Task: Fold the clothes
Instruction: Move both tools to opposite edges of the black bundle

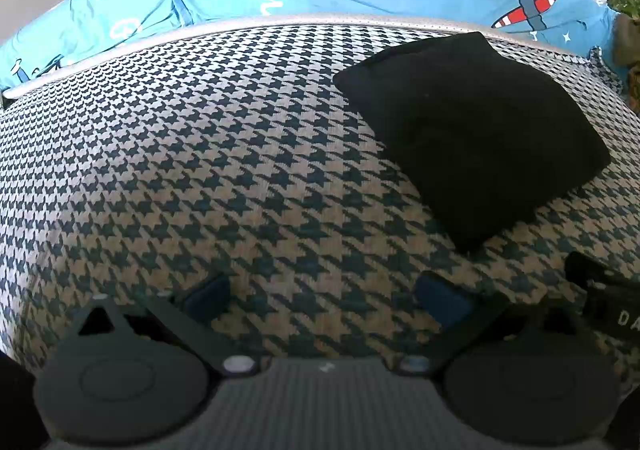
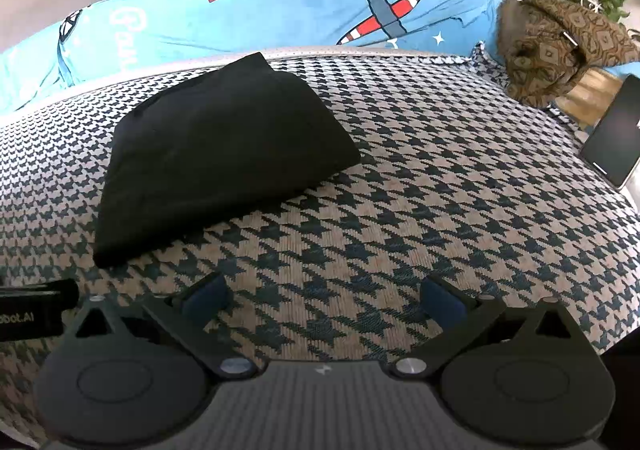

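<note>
While folded, black garment (image 2: 216, 154), houndstooth cloth (image 2: 440, 170)

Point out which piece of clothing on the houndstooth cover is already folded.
The black garment, lying flat as a neat rectangular bundle ahead of the grippers. The brown patterned garment at the far right corner sits in a crumpled heap.

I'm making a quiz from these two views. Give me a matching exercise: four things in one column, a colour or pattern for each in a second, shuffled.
Things:
1. folded garment
2. sheet
3. cover
4. bundle

Descriptions:
A. blue with aeroplanes
B. brown, diamond pattern
C. black
D. houndstooth

Pairs: 1-C, 2-A, 3-D, 4-B
</note>
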### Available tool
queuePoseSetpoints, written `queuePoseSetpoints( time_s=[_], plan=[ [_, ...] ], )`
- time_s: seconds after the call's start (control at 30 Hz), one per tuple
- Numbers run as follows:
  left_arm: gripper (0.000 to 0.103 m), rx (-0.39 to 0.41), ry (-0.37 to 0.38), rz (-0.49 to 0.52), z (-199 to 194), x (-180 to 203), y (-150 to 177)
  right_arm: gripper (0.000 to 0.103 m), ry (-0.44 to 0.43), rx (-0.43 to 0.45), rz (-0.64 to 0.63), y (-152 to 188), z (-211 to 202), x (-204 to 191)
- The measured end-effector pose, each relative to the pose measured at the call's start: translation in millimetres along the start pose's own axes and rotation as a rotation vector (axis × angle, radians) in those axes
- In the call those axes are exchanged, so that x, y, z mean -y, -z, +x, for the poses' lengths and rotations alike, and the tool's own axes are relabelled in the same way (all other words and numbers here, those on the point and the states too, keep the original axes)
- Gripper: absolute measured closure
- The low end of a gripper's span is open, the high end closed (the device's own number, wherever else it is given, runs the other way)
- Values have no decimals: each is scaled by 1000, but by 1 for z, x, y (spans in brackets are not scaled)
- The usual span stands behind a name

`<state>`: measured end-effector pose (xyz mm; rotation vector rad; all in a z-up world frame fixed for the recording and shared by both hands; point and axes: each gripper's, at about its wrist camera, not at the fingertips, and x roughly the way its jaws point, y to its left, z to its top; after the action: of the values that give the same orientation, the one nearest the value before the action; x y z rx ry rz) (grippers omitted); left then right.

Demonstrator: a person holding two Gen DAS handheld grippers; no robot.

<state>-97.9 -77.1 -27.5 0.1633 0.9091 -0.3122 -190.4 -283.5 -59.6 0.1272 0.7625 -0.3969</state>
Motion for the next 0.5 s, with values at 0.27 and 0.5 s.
queuePoseSetpoints(
  time_s=[0.27,0.5],
  plan=[
    [0,-10,142,-153,-2,-26,-21,4,-210,22,21,-36,-14,24],
    [0,-52,224,-186,13,-31,-48,5,-327,-33,45,-70,9,42]
  ],
)
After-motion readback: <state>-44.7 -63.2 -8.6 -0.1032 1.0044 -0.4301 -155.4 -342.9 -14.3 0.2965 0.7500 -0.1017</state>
